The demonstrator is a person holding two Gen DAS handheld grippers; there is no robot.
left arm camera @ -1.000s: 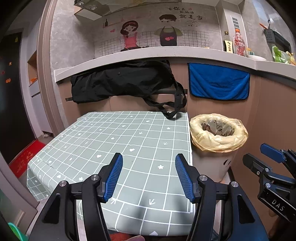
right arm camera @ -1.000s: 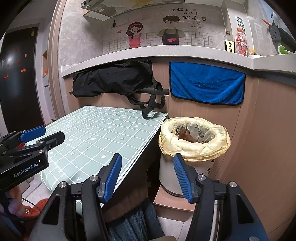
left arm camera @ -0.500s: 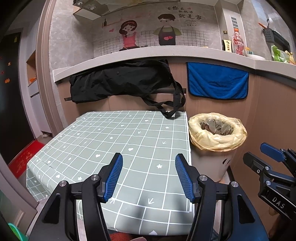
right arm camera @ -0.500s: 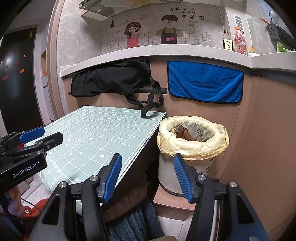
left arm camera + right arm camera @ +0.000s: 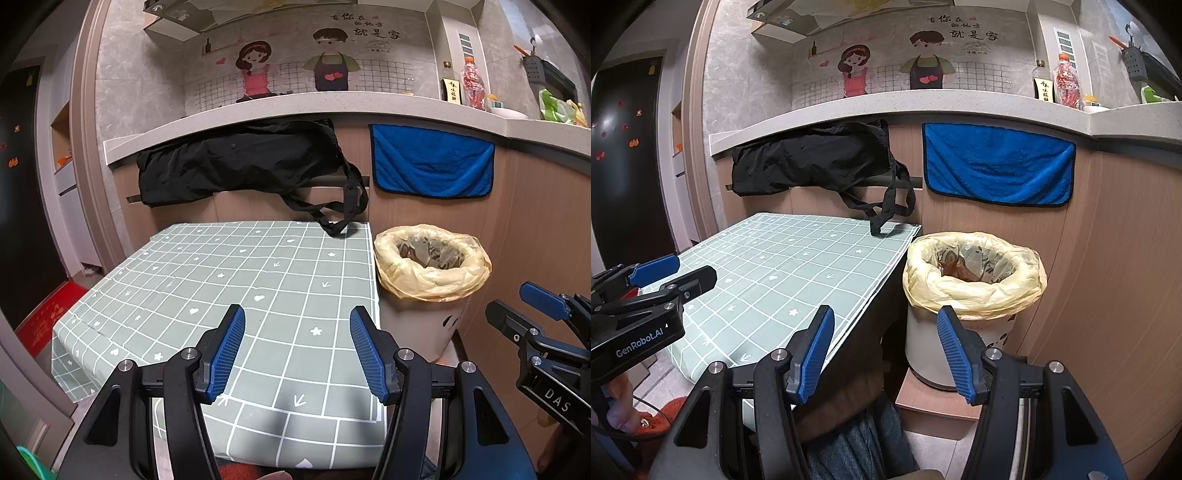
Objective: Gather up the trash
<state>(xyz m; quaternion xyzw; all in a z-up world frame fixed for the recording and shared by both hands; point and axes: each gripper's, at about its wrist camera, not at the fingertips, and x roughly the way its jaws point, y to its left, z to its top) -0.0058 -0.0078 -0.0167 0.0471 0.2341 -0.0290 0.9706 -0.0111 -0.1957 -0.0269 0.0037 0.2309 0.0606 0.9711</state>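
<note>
Blue ribbed pads line the left claw, and they stand wide apart with nothing between them. It hangs over the near edge of the green checked cloth surface. The right claw is spread wide too and holds nothing. It points at the gap between the surface and the white bin with the crinkly yellow plastic bag.

Nothing has changed in the last second. Both claws sit in the same spots, just as open as before. The cloth looks bare, with only little hearts and stars printed on it. I think that means no trash is picked up yet, and I cannot see any loose trash on the surface. The trash I can see is already down inside the yellow bag, just beside the far right corner of the surface.

Farther back, a floppy black cloth bag hangs on the wooden wall, with its straps touching the surface. A fuzzy blue towel hangs next to it.
</note>
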